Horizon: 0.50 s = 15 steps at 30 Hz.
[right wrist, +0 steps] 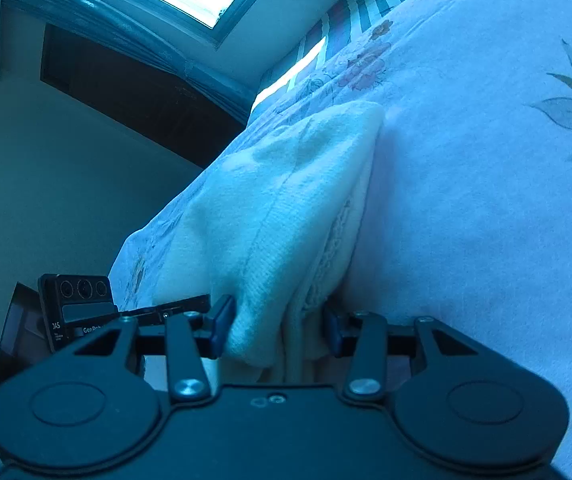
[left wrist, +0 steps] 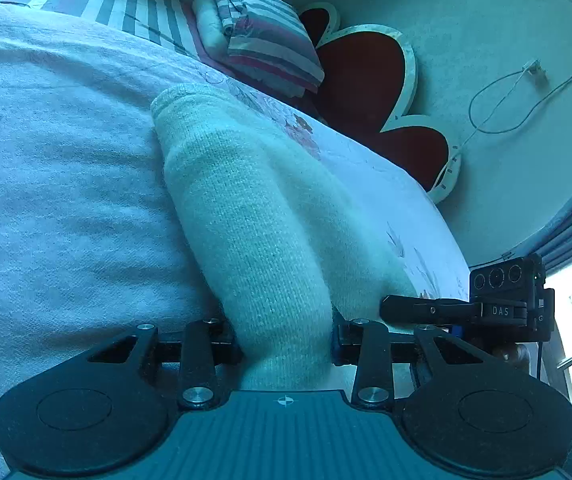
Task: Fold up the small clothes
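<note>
Both tongs, left (left wrist: 286, 336) and right (right wrist: 276, 330), angled downward, clamp knit garment (left wrist: 246, 208).

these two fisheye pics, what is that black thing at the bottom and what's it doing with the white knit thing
Each picture comes from a camera on a hand-held tool with two jaws; a person carries one in each hand. The black parts are the tools themselves. The left gripper has a fold of the pale knitted garment between its jaws, and the right gripper likewise holds another part of it. The garment lies on a flowered bedspread. A striped pillow sits further back.
</note>
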Each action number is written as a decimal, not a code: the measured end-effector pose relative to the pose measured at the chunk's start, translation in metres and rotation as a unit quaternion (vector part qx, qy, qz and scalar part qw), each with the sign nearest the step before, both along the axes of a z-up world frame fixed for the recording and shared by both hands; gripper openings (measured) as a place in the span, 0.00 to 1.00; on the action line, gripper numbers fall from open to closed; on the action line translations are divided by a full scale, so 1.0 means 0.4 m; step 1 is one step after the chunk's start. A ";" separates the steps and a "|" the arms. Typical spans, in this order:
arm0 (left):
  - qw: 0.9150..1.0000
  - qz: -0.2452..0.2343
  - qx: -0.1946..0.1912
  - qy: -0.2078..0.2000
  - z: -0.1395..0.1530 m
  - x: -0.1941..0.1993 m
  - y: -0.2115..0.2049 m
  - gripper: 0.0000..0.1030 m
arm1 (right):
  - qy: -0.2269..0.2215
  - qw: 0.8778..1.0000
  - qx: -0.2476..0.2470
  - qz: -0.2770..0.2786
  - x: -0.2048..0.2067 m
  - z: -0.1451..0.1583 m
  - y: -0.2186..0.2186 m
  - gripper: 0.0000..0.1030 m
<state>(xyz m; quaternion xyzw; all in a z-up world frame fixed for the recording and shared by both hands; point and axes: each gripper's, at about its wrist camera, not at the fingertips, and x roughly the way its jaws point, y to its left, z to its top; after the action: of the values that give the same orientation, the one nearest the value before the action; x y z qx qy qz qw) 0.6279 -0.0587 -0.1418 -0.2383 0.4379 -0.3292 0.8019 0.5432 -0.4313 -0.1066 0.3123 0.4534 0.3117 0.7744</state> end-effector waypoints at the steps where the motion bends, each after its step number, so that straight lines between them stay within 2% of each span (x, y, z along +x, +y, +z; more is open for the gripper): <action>1: 1.000 0.002 0.001 -0.001 0.001 0.000 0.000 0.36 | 0.002 1.000 0.000 0.000 0.002 -0.001 0.001 0.42; 3: 1.000 0.008 0.003 -0.003 0.004 -0.004 -0.001 0.35 | -0.003 1.000 -0.007 -0.003 0.004 0.001 0.011 0.39; 6: 0.999 0.016 0.032 -0.017 0.025 -0.022 -0.013 0.34 | -0.018 1.000 -0.014 -0.007 0.000 0.008 0.029 0.32; 13: 0.995 0.025 0.091 -0.038 0.090 -0.048 -0.053 0.32 | -0.035 0.999 -0.032 -0.009 -0.020 0.032 0.037 0.31; 15: 0.994 0.028 0.097 -0.043 0.111 -0.051 -0.060 0.31 | -0.046 0.998 -0.037 -0.009 -0.030 0.049 0.041 0.30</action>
<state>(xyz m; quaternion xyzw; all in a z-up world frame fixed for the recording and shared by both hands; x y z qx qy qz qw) 0.6073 -0.0825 -0.0975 -0.1572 0.4259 -0.2722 0.8484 0.5314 -0.4148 -0.0870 0.2726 0.4260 0.3013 0.8084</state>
